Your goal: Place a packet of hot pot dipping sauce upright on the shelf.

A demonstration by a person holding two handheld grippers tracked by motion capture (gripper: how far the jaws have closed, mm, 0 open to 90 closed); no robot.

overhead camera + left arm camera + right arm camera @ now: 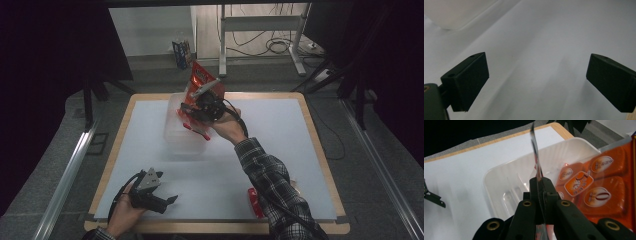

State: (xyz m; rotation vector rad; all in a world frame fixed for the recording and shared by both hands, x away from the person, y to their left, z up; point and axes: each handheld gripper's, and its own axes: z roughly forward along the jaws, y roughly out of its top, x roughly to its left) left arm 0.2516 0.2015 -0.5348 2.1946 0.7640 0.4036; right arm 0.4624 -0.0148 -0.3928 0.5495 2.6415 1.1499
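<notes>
Over the clear plastic tray [175, 135], far centre: right tongs [539, 185] clamped on an orange snack bag [599, 182]. Near left on the surface [280, 150]: left tongs [536, 82], jaws wide apart, holding nothing.

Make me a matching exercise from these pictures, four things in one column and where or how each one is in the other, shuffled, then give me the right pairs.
Things:
1. Right tool
2. Left tool
3. Clear plastic tray
4. Orange snack bag

States:
A. Rests on the white table sheet, hollow side up
B. Open, nothing between its pads, low over the sheet at the near edge
C. Hangs above the tray, pinched at its edge
D. Shut on a thin edge of packaging

Pairs: 1-D, 2-B, 3-A, 4-C
</notes>
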